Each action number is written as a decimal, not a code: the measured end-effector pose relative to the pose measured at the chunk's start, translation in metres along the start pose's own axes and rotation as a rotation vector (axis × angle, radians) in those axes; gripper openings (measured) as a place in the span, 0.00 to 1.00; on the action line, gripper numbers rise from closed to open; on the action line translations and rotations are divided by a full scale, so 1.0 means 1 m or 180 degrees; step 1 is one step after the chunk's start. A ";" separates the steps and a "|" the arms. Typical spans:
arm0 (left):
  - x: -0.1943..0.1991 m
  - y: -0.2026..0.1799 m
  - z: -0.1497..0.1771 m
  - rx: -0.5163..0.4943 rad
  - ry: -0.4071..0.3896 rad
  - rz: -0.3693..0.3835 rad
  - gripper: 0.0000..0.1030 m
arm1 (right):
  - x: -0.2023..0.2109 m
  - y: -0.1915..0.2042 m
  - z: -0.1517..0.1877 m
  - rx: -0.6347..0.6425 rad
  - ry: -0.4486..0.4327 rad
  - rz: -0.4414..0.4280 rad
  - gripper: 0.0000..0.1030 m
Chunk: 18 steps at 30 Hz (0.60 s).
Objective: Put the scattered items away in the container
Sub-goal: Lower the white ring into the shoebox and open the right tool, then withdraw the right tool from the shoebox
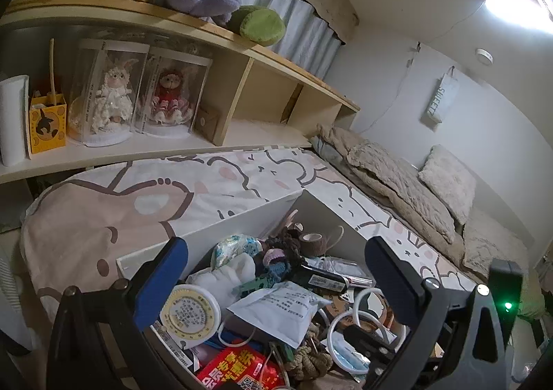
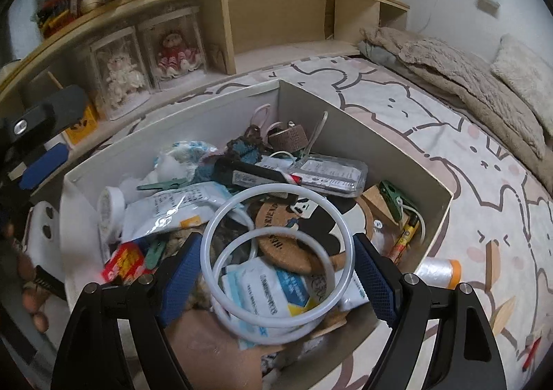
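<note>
Gripping anything, are those right-hand pads?

– They are standing wide apart, and the right gripper (image 2: 278, 241) is holding a large white ring (image 2: 276, 187) across its full width. The rim is pressing on both blue pads, so I am reading that as a grip rather than a ring merely lying between them.

And the smaller ring (image 2: 276, 232) inside it?

– It is sitting within the larger one. I cannot tell whether it is hanging from it or resting on the clutter below.

Where is the gripper hovering?

– It is pointing steeply down over the near end of the white box (image 2: 380, 141), which is sitting on the bed and already brimming with packets, clips and a coaster.

So which step are we judging this to be?

– The drop-off. The ring is hanging above the container, so the next move is calling for spreading the jaws a little wider to let it fall onto the pile, then lifting clear without snagging the smaller ring.

What is the left gripper (image 1: 276, 272) doing?

– Its pads are standing open with nothing between them, and it is hovering over the far side of the same box.

Is anything waiting outside?

– A clear film roll (image 2: 439, 269) with an orange end is lying just beside the box wall, with wooden pieces (image 2: 489, 262) near it.
</note>
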State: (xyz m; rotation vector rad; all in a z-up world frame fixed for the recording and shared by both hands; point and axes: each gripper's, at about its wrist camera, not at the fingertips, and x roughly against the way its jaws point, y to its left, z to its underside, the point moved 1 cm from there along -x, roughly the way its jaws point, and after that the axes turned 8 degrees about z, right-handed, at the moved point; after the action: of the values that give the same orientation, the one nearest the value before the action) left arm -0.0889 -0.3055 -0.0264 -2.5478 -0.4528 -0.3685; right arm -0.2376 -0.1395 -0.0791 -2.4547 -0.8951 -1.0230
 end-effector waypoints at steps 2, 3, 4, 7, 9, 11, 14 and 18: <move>0.000 -0.001 0.000 -0.0010 0.0003 0.0011 1.00 | -0.005 -0.003 -0.004 -0.0009 0.0026 0.0053 0.82; 0.000 -0.002 0.001 -0.0011 -0.0005 0.0014 1.00 | -0.008 -0.004 -0.005 -0.0011 0.0041 0.0069 0.82; 0.000 -0.002 0.000 -0.0007 -0.0017 0.0019 1.00 | -0.011 -0.005 -0.007 -0.0009 0.0067 0.0090 0.82; -0.001 -0.003 0.001 -0.0018 -0.0009 0.0041 1.00 | -0.019 -0.006 -0.008 0.0031 0.0142 0.0154 0.82; -0.003 -0.002 0.001 -0.0026 0.0006 0.0030 1.00 | -0.024 -0.005 -0.007 0.0083 0.0214 0.0168 0.82; -0.005 -0.001 0.002 -0.0016 0.0029 0.0025 1.00 | -0.028 -0.004 -0.005 0.0123 0.0266 0.0135 0.82; -0.007 -0.001 0.003 -0.0019 0.0052 0.0022 1.00 | -0.028 -0.006 -0.003 0.0100 0.0260 0.0072 0.89; -0.008 -0.002 0.004 -0.0046 0.0061 0.0021 1.00 | -0.026 -0.007 -0.002 0.0119 0.0238 0.0094 1.00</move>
State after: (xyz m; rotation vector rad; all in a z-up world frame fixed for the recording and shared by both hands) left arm -0.0963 -0.3036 -0.0311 -2.5570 -0.4358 -0.3949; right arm -0.2575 -0.1458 -0.0964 -2.3754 -0.8440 -1.0706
